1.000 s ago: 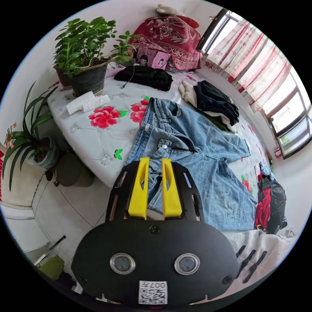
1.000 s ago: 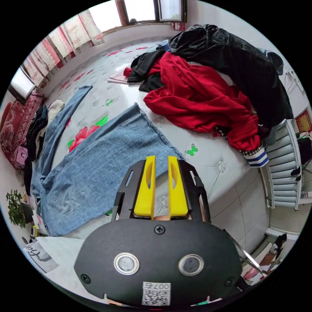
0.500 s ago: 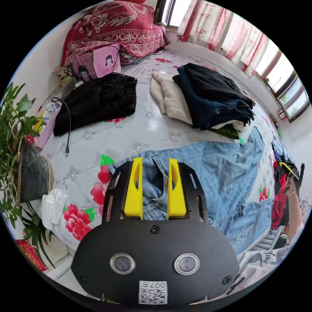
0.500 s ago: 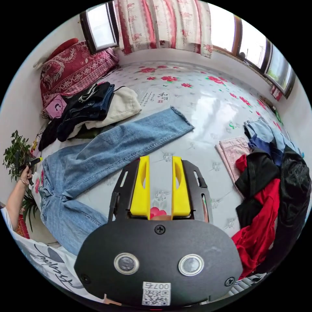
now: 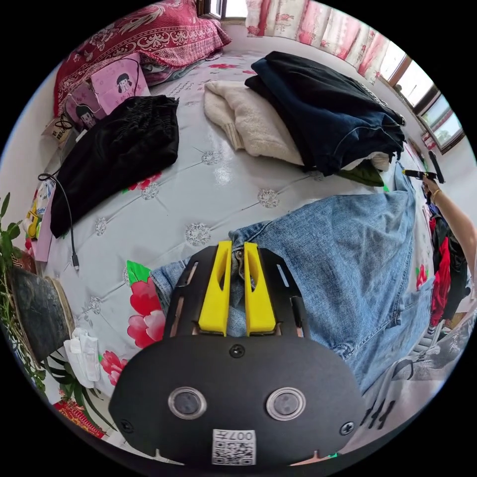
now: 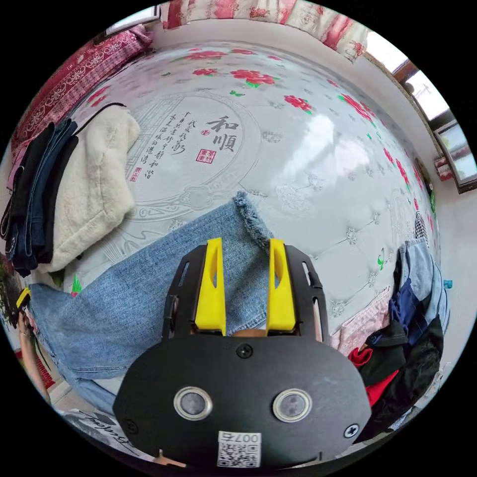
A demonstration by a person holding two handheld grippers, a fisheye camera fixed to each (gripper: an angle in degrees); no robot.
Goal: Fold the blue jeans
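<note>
Clearly the blue jeans [image 5: 343, 248] lie spread on the bed [image 5: 223, 174]; the left tool [image 5: 233, 251] pinches the waistband, jaws nearly together, while the right tool [image 6: 244, 248] gapes over the frayed hem [image 6: 251, 221], so lifting unevenly could drag denim askew

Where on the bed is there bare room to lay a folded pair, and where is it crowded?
Free: the wide stretch of bed cover beyond the jeans hem, and a narrower strip between the black garment and the cream fleece. Crowded: the folded stack by the fleece, and the clothes heap at the right.
</note>
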